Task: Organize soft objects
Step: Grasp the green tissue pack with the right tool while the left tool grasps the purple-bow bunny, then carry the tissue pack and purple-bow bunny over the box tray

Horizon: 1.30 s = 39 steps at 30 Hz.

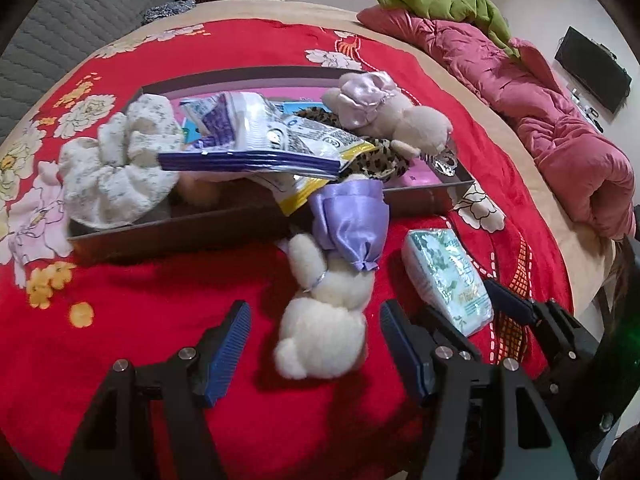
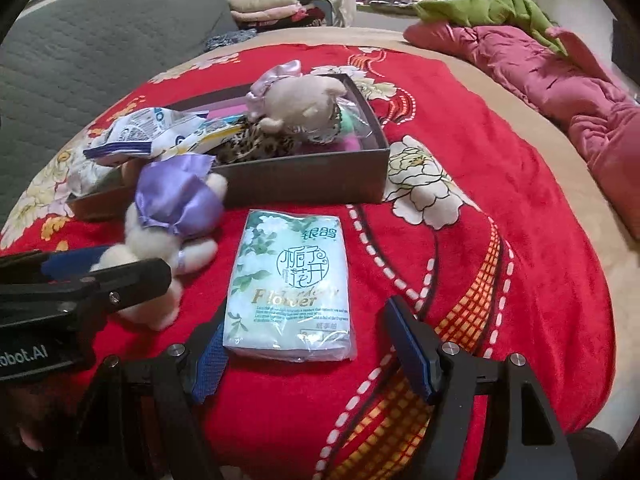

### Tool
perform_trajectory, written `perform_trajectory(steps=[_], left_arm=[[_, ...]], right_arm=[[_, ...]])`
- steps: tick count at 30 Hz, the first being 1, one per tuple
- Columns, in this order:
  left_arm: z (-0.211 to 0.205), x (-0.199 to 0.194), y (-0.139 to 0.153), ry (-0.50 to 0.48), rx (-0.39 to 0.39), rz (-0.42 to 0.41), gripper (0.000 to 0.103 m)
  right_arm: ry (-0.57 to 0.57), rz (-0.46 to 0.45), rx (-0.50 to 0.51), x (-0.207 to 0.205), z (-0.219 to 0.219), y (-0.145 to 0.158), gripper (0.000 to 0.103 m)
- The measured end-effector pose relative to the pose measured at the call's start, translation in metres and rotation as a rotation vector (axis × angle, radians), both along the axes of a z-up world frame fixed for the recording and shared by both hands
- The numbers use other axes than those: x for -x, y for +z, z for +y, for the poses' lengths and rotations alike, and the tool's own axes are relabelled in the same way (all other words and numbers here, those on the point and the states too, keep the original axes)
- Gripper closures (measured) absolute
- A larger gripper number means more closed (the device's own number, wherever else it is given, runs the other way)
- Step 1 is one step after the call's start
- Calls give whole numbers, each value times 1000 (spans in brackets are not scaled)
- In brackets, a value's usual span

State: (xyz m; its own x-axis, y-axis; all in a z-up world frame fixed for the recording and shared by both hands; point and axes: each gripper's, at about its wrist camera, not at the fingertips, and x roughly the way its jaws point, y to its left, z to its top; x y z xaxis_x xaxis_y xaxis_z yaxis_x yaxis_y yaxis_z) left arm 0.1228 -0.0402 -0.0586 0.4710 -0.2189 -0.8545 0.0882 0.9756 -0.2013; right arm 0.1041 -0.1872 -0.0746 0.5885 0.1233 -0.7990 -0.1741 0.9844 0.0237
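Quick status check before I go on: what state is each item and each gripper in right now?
Left gripper: open, around the white plush, not pressing.
Right gripper: open, at the tissue pack's near end.
White plush: lying on the blanket, outside the box.
Tissue pack: sealed, flat on the blanket.
Box: open, overfilled.
Beige plush: inside the box.

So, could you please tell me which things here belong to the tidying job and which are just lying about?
Job:
white plush toy
tissue pack
box
left gripper
right gripper

Lying about:
pink quilt
green cloth
folded clothes
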Motion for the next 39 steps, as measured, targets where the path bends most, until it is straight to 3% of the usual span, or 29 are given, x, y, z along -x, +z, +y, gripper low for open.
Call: perform_trajectory(steps=[7,9,12,21,39], left_arm=[[-6,-12,-13,-5,-10,16,37],[-5,-15,-16,0,-5,21,37],[-5,-17,-18,-4,-7,17,38],[-14,-19,-15,-41,4,-6,63],[-1,3,20,-28,38,-66,66]], right_arm=[[1,-21,8,-12,-5,-2,30],[4,-29,25,-14,-6,-3,42],[9,-38,10,-17,-11,-3,46],[15,-55,-21,-17,-18,2,50],[24,-148,-58,1,-24,37,55]])
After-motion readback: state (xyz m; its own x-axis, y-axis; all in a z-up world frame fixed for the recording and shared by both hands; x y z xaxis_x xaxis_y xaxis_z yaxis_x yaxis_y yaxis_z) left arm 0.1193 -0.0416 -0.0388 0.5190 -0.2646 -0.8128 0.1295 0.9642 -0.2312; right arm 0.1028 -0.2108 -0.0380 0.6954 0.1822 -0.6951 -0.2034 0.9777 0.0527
